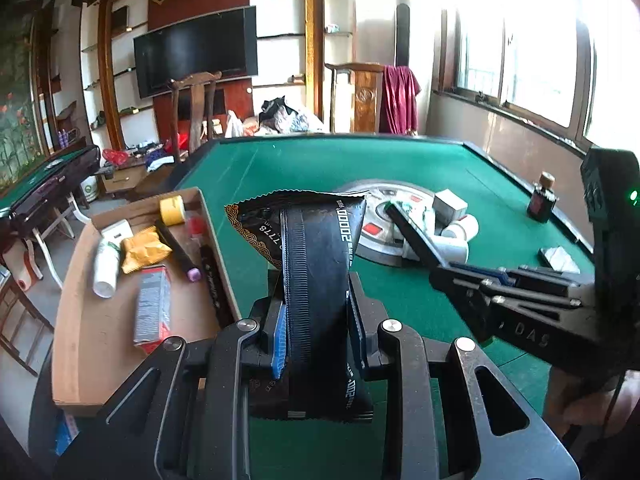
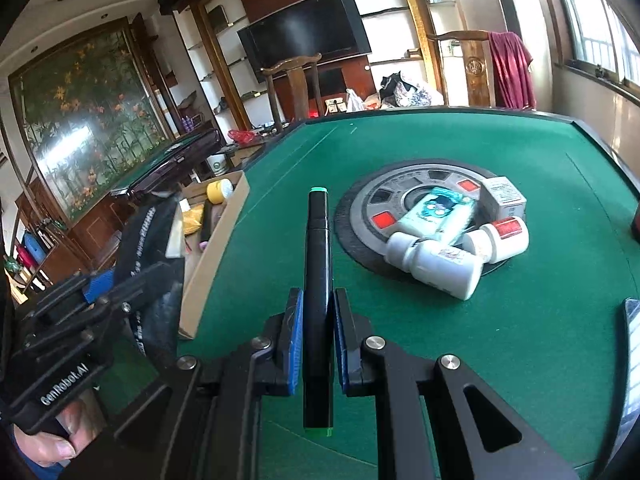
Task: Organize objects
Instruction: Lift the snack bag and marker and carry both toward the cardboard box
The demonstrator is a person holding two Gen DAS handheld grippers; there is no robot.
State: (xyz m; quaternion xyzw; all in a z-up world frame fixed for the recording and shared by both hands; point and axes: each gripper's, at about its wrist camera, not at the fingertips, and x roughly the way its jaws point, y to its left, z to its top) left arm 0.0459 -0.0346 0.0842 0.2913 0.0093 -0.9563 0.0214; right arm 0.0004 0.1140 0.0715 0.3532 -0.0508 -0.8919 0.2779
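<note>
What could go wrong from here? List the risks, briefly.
1. The left gripper pinches the black packet on a soft part; its top flops over, so it may slip or snag the box wall.
2. The right gripper holds the marker near its middle; it could pivot or slide out.
3. Both grippers are close together, so heading for the box at once risks a collision.

Left wrist view sits low behind the left gripper [image 1: 316,312], facing across the green mahjong table [image 1: 400,160] toward the TV wall [image 1: 196,52], cardboard box [image 1: 96,328] close at left. Right wrist view sits behind the right gripper [image 2: 316,336], same heading, slightly rightward of the first. Both share the table's round centre panel [image 2: 404,196], white bottles [image 2: 436,264], box, TV. Each view catches the other gripper at its edge.
</note>
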